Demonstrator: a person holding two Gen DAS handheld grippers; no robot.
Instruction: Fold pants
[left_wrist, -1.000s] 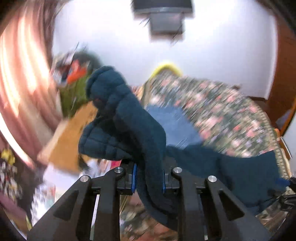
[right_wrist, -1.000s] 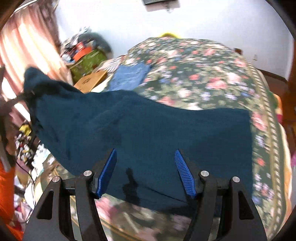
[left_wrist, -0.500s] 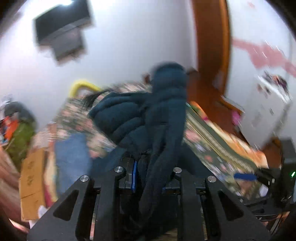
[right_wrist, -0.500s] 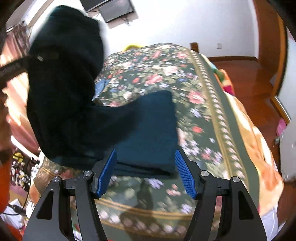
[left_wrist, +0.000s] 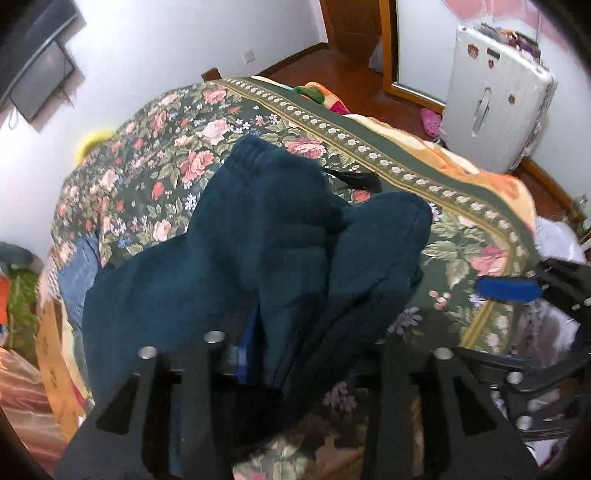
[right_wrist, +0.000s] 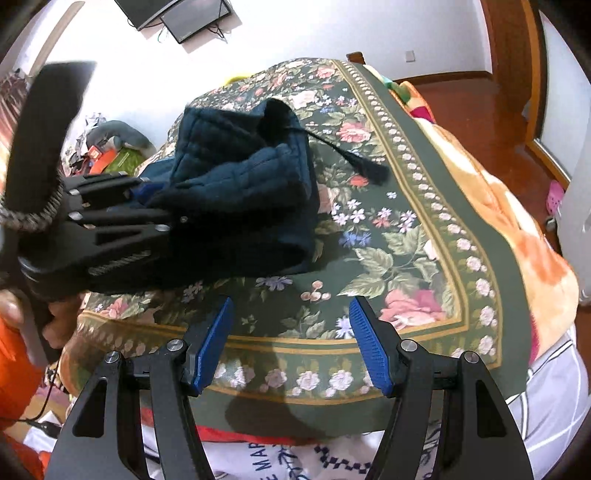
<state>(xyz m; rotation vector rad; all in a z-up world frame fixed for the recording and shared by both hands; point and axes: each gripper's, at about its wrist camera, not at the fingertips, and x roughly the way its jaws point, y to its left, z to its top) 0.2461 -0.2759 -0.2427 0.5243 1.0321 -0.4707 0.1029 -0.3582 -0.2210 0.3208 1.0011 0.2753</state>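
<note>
Since the earlier frames the dark teal fleece pants (left_wrist: 266, 236) are lying doubled over on the flowered green bedspread (right_wrist: 399, 236) instead of hanging in the air, and the left gripper (left_wrist: 295, 354) is just parting its jaws, bunched cloth between them with no visible squeeze. Soft, thick and limp, the pants are looking likely to slump, so the thick elastic waistband ahead of the left fingers seems the surest hold. Right gripper (right_wrist: 291, 343) is hovering with fingers apart and nothing between them, open bedspread ahead and the bed's edge just beneath.

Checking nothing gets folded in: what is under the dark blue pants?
The dark blue pants lie on the floral bedspread; beneath the bunched folds nothing can be seen.
</note>
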